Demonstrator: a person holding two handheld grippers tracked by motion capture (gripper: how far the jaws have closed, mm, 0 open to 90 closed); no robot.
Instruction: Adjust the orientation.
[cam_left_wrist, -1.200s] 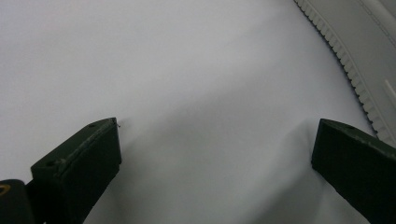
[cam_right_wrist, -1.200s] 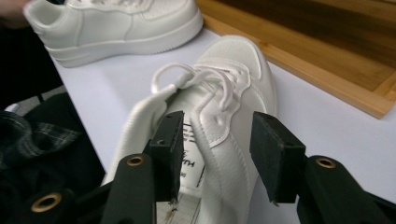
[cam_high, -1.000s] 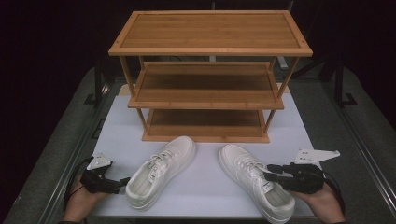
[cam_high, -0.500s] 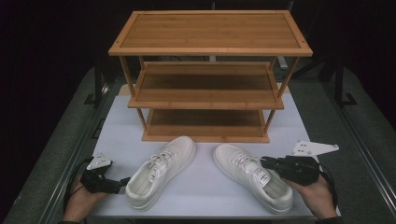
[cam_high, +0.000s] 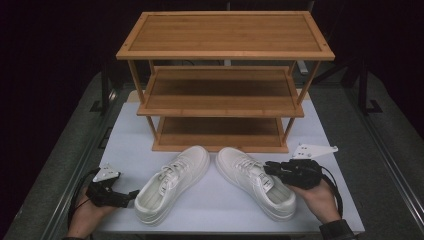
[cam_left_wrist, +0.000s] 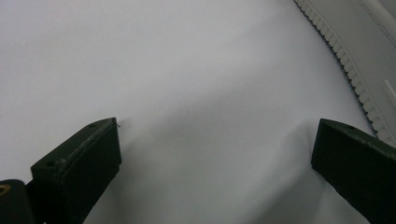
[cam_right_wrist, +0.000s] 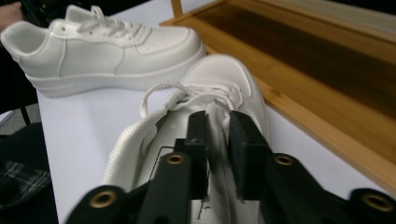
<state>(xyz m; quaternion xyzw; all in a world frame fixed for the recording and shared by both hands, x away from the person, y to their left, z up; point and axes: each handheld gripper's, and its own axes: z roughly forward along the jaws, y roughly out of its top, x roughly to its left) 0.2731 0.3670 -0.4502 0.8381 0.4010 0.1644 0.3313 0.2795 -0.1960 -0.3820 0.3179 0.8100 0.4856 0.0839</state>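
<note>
Right hand-held gripper sat low at the near right of the table, and its jaws were pinched narrow on the tongue of the right white shoe, the thin white flap caught between the two black pads; they had just been opening a touch, yet the tongue was there between them in the right gripper view. That shoe lay on the white table top with its toe pointing away toward the rack and its heel near the person's right hand. Over at the near left, the left hand-held gripper rested level on the table, jaws spread wide with nothing but bare white surface between them in the left gripper view, its tips just beside the heel of the left white shoe but apart from it as far as the high view showed. The left shoe lay angled, toe up and to the right, so the two toes nearly met in the middle. Beyond both shoes stood the wooden shoe rack, three slatted bamboo tiers, its bottom shelf just past the toes, with dark floor and black background behind it.
</note>
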